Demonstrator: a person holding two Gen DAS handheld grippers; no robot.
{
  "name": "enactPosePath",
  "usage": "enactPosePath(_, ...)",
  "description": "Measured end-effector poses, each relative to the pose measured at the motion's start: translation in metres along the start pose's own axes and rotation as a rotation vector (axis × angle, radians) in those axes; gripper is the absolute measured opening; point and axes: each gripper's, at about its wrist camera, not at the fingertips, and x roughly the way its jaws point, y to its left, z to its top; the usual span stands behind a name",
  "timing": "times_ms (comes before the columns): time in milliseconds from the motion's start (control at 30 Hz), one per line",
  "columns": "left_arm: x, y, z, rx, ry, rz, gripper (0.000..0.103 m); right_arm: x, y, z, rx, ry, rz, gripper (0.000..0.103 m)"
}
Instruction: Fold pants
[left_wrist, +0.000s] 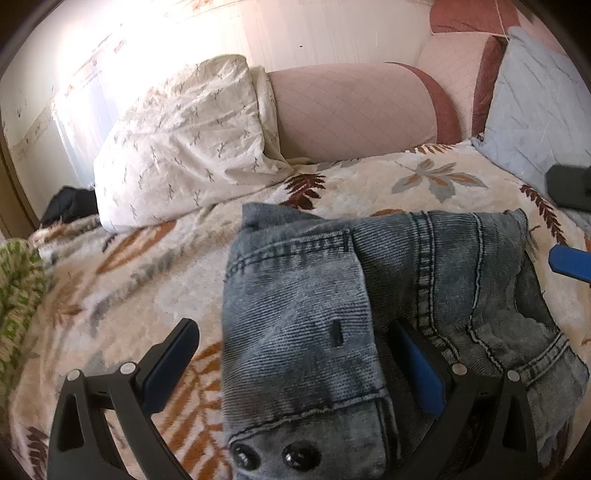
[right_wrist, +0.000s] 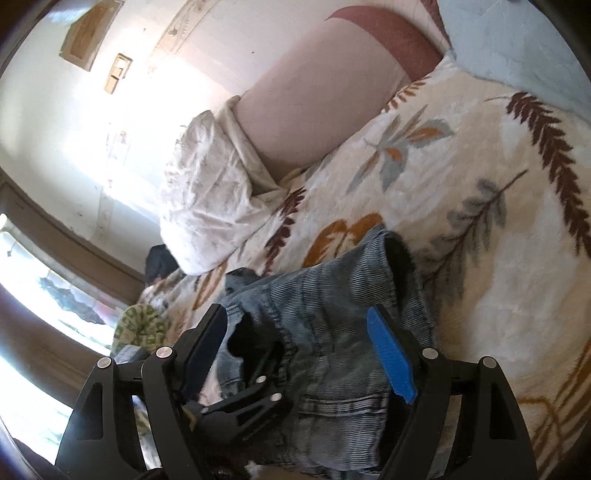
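Pants (left_wrist: 332, 314), grey-blue denim, lie bunched into a thick, partly folded stack on the bed's leaf-print blanket (left_wrist: 424, 177), near its near edge. In the left wrist view the waistband with its two dark buttons sits closest to the camera, and the stack runs away from there toward the far right, so its long axis goes roughly near-left to far-right.

The left tongs (left_wrist: 295, 365) stand wide apart, straddling the waistband end: one finger is out over bare blanket on the left, the other lies in the fold of denim on the right. They clamp nothing. The right tongs (right_wrist: 299, 354) are also spread apart and empty, poised over the right part of the stack, with the left tongs' black frame showing between their fingers; in the left view their tips peek in at the right edge, just beside the pants.

Both tongs are close to the cloth, but the left pair is nearer the waistband, which looks like the end to take for the next fold across the long axis.

A white pillow (left_wrist: 184, 147) lies far left, a pink bolster (left_wrist: 351, 110) behind, a pale blue pillow (left_wrist: 535, 103) far right.
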Motion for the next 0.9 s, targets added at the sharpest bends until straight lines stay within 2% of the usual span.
enactPosePath(67, -0.009, 0.001, 0.002, 0.028, 0.008, 0.002, 0.103, 0.001, -0.003, 0.001, 0.005, 0.005, -0.009, 0.079)
enactPosePath(133, -0.018, 0.008, 0.003, 0.026, 0.009, -0.035, 0.103, 0.000, -0.009, 0.003, 0.025, 0.007, -0.008, 0.079)
enactPosePath(267, -0.034, 0.035, 0.002, -0.021, -0.003, -0.073, 0.103, -0.006, -0.020, 0.009, 0.057, -0.019, -0.032, 0.078)
enactPosePath(433, -0.045, 0.067, 0.002, -0.090, 0.024, -0.118, 0.103, -0.010, -0.033, 0.013, 0.103, -0.017, -0.071, 0.078)
enactPosePath(533, -0.057, 0.073, 0.003, -0.085, -0.013, -0.106, 0.103, -0.010, -0.037, 0.013, 0.111, -0.008, -0.089, 0.078)
enactPosePath(633, -0.056, 0.075, 0.003, -0.076, 0.018, -0.113, 0.103, -0.007, -0.037, 0.013, 0.105, 0.016, -0.090, 0.078)
enactPosePath(767, -0.072, 0.078, 0.000, -0.098, -0.038, -0.133, 0.103, -0.002, -0.037, 0.011, 0.095, 0.040, -0.104, 0.078)
enactPosePath(833, -0.070, 0.073, 0.001, -0.059, -0.008, -0.152, 0.103, -0.003, -0.035, 0.011, 0.087, 0.032, -0.114, 0.078)
enactPosePath(900, -0.073, 0.075, 0.000, -0.063, -0.020, -0.134, 0.103, -0.004, -0.032, 0.011, 0.073, 0.020, -0.107, 0.078)
